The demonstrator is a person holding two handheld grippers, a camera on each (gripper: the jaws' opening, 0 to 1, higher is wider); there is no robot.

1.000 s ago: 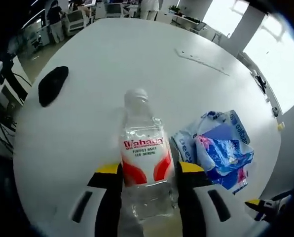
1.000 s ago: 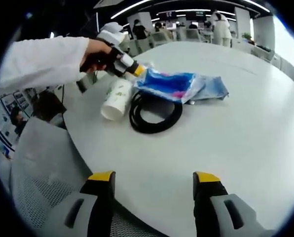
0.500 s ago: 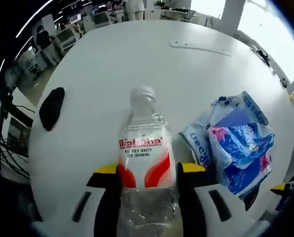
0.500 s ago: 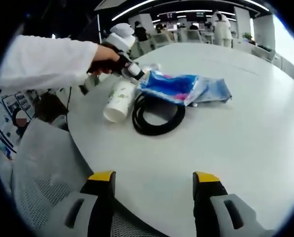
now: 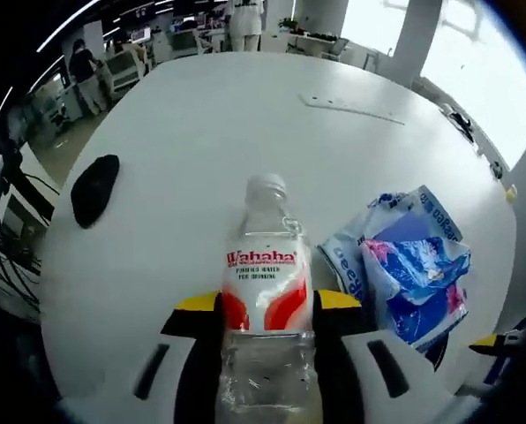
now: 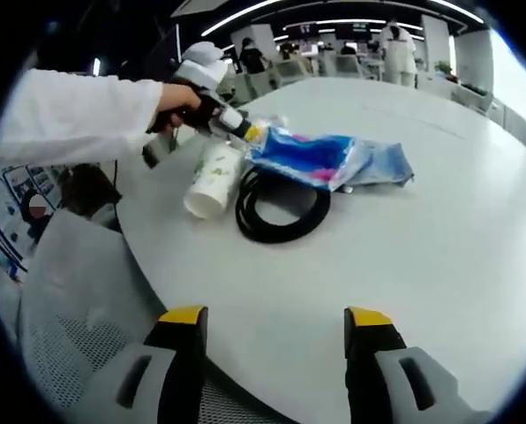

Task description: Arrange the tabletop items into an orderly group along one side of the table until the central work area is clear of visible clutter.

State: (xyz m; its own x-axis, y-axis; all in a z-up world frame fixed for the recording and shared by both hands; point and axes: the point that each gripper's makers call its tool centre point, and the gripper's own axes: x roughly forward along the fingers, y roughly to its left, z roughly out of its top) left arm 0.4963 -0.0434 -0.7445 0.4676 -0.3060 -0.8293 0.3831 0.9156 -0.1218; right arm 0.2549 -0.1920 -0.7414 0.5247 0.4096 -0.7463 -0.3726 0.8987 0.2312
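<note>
A clear Wahaha water bottle (image 5: 265, 281) with a red and white label lies between the jaws of my left gripper (image 5: 268, 305), which is shut on it just above the white table (image 5: 184, 132). A crumpled blue plastic bag (image 5: 410, 265) lies to its right. In the right gripper view, a hand holds the left gripper (image 6: 217, 113) at the table's left edge, beside a tipped white paper cup (image 6: 208, 179), a black cable coil (image 6: 281, 208) and the blue bag (image 6: 334, 157). My right gripper (image 6: 272, 320) stands open over the near table edge, holding nothing.
A flat black object (image 5: 94, 186) lies at the table's left side, and a thin pale strip (image 5: 351, 101) lies far across it. A grey mesh chair (image 6: 73, 300) stands by the near edge. People and desks are in the background.
The left gripper view has shifted a little while the bottle stays in the jaws. The hand with the left gripper has moved slightly by the cup. The right gripper has stayed still.
</note>
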